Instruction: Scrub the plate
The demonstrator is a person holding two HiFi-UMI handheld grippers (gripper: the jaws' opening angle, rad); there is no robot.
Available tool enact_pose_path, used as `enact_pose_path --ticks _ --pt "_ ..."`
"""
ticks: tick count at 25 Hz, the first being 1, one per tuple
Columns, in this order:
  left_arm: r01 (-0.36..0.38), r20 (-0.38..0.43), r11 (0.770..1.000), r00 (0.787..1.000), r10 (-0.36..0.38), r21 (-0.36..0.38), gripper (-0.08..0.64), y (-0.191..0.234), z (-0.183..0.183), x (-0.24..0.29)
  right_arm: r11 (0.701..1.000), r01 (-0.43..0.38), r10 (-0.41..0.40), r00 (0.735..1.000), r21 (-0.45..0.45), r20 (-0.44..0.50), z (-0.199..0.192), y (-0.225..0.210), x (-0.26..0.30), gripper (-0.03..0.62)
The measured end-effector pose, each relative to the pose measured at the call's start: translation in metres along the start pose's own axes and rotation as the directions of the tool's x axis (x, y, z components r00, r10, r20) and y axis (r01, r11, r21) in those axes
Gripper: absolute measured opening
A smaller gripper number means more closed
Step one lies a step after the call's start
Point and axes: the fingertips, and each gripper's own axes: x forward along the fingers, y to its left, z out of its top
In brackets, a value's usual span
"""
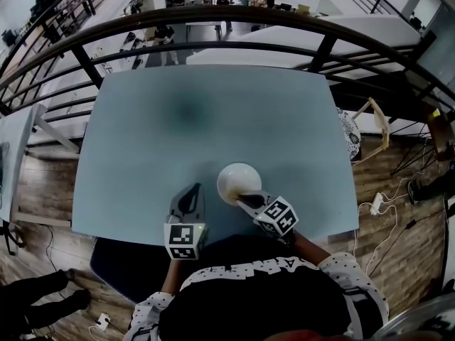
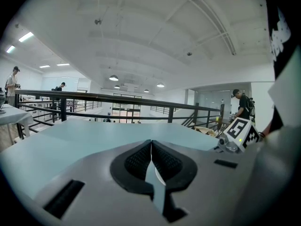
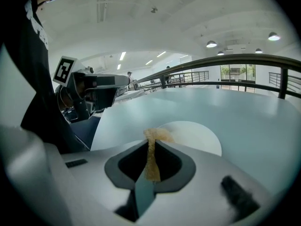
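Two grippers are at work, one in each of the person's hands. The right gripper has its fingers pressed together on one tan, fibrous scrub pad. The pad is pinched into a thin strip between the pads, with a tuft standing out past the tips. That tuft sits at the near rim of one round white plate; whether it presses on the surface cannot be told. In the head view the right gripper reaches onto the plate's near edge from the person's side.

The left gripper has its fingers closed flat against each other, with nothing between them. It rests just beside the plate on the left, apart from it and pointing away from the person.

Both stand on one pale blue-grey rectangular table, and the plate lies near its front edge. A curved black metal railing runs beyond the far edge, with a lower floor visible past it.
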Motion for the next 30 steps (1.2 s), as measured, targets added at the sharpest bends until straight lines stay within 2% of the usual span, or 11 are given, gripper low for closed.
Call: enact_pose_path --ticks 14,30 --pt "-0.005 0.006 1.000 1.000 0.005 -0.009 0.014 0.000 -0.001 0.000 0.993 0.069 -0.078 0.993 0.097 0.094 0.023 -0.023 -0.013 0.051" --pt "-0.001 -0.006 1.000 1.000 0.001 -0.009 0.014 -0.002 -0.004 0.004 0.986 0.112 -0.134 0.972 0.122 0.192 0.056 -0.035 -0.030 0.051"
